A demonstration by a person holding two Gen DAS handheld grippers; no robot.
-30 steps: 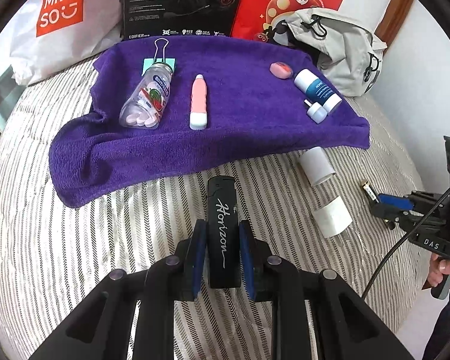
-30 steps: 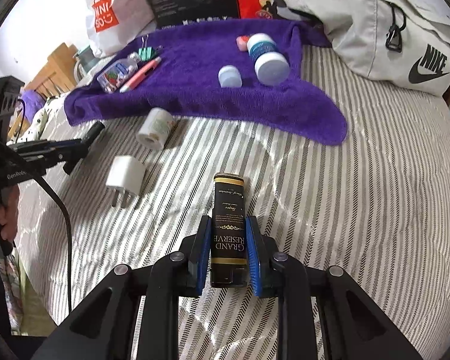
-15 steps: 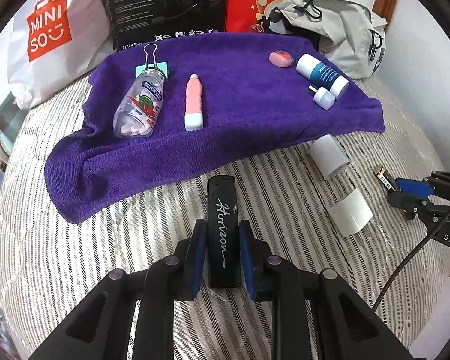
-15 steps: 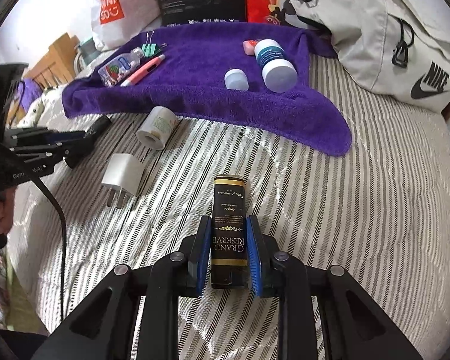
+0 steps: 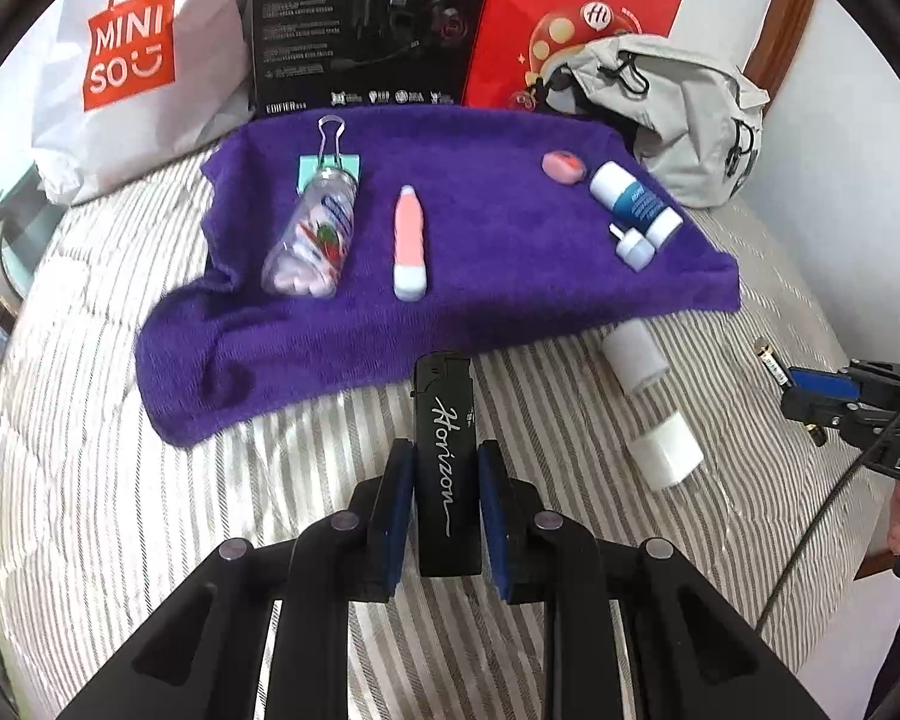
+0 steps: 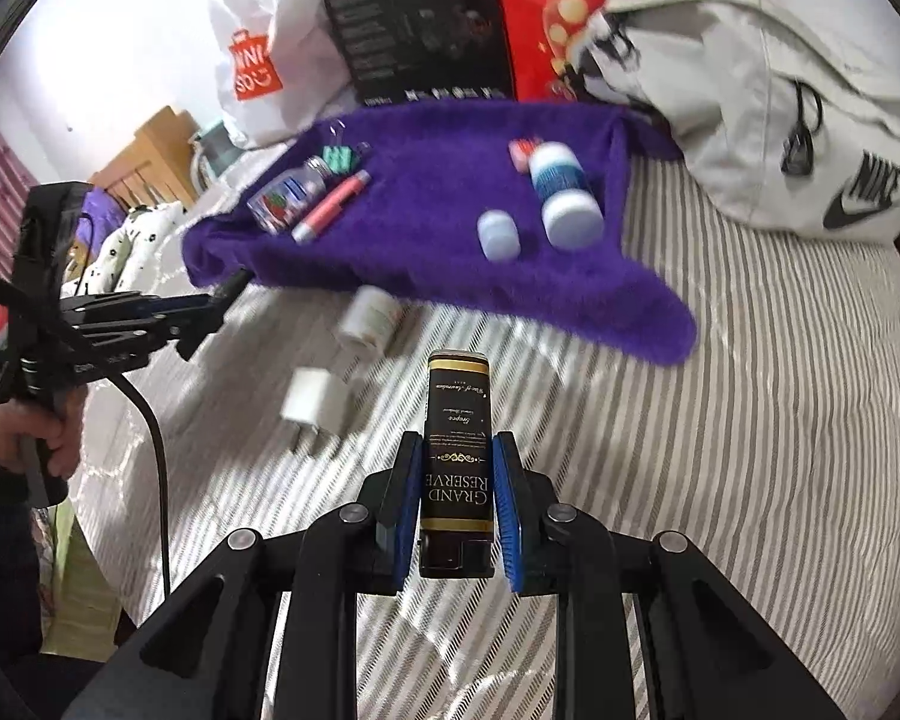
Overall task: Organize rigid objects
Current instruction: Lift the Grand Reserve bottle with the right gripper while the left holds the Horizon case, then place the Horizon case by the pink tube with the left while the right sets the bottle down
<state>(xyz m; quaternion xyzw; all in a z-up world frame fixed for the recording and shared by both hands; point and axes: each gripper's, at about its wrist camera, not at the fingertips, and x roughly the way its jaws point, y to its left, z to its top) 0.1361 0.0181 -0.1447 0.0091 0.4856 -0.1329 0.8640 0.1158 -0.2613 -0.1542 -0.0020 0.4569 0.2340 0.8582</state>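
The left tool (image 5: 447, 504) grips a black plastic lighter (image 5: 444, 456), the right tool (image 6: 456, 507) a black-and-gold lighter (image 6: 456, 450) (both above the striped bed (image 6: 750, 420)). Six items lie on the purple towel (image 5: 498, 276); a white charger plug (image 6: 315, 405) and what looks like a white tube (image 6: 369, 318) remain off it.

On the bed (image 5: 120, 510) lies a towel (image 5: 480, 300). On it, from left to right, rest a pill bottle (image 5: 312, 243) with a binder clip (image 5: 329, 162) behind it, a capped tube (image 5: 410, 252), and an eraser (image 5: 563, 167) behind a bottle (image 5: 635, 209). Before the towel's right end lie a roll (image 5: 633, 354) and a charger (image 5: 666, 450). Bags and boxes stand behind.
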